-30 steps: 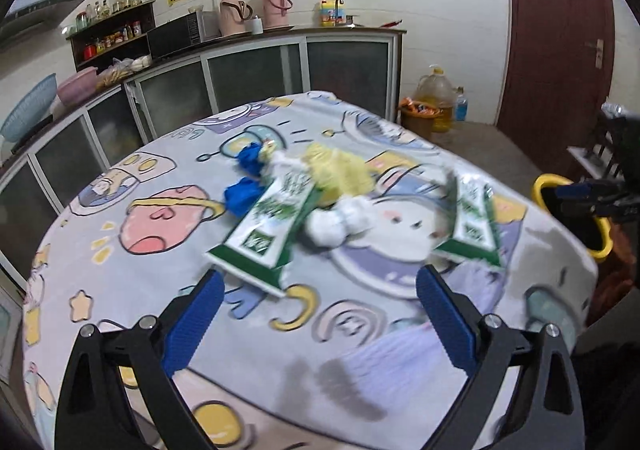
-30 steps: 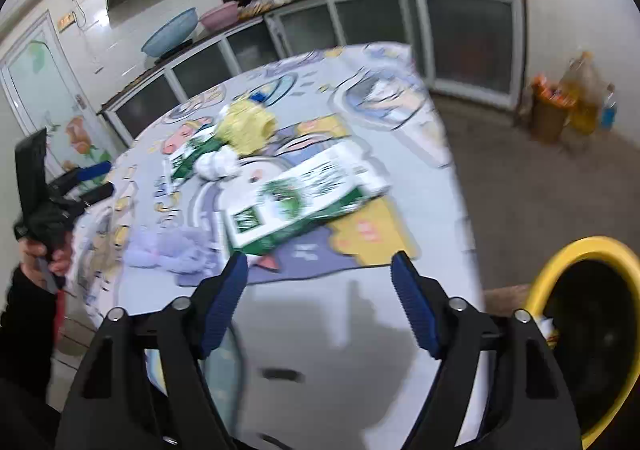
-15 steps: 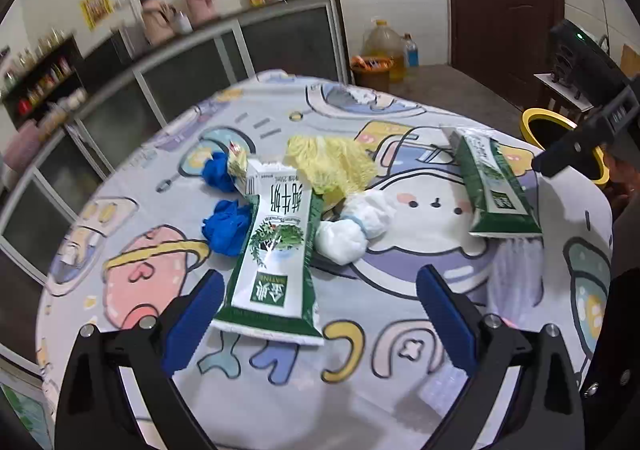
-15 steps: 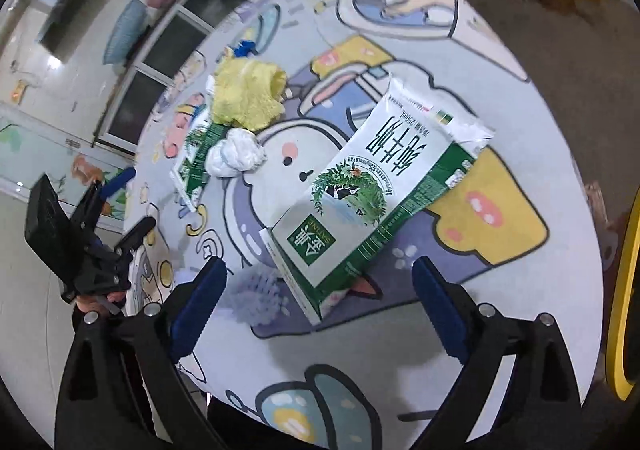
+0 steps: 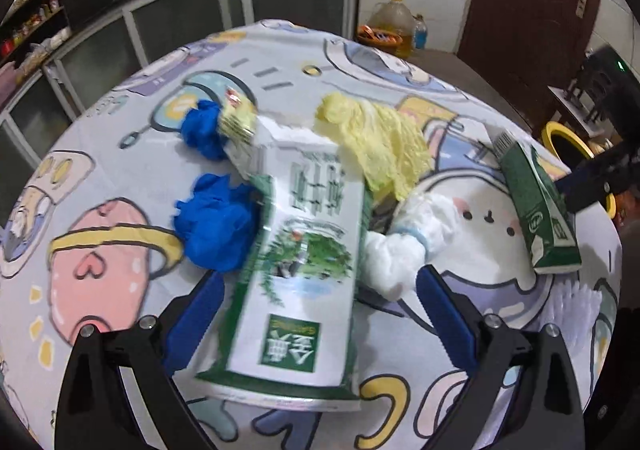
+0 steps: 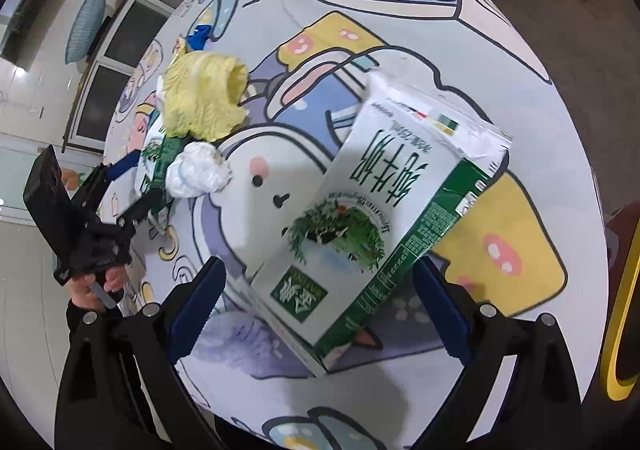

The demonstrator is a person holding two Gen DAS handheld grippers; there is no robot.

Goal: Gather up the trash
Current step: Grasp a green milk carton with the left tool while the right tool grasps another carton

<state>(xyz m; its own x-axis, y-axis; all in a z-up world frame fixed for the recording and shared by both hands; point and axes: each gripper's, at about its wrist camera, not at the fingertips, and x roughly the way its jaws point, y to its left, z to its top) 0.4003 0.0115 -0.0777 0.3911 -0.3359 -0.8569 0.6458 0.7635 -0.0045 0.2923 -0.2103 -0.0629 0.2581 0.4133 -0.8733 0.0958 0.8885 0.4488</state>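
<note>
Two green-and-white milk cartons are lying flat on a round table covered by a cartoon-print tablecloth (image 5: 120, 178), each one sitting between the spread fingers of a different gripper. Seen from the left wrist, the left gripper (image 5: 316, 310) is hovering with its jaws wide open on either side of the nearer milk carton (image 5: 296, 270), its blue pads not touching the carton's sides. Two crumpled blue gloves (image 5: 216, 222) are lying just left of that carton, one near its middle and one near its torn top, where a small printed wrapper (image 5: 238, 122) is also resting. A crumpled yellow bag (image 5: 376, 142) is sitting at the carton's upper right, and a wad of white tissue (image 5: 400, 246) is lying just beside its right edge. From the right wrist, the right gripper (image 6: 318, 306) is likewise standing open, its fingers straddling the lower end of the second milk carton (image 6: 380, 210) without gripping it; this carton is lying well apart from the pile, near the table's edge. A yellow-rimmed trash bin (image 6: 622, 310) is standing on the floor beyond that edge, at the right of the view.
</note>
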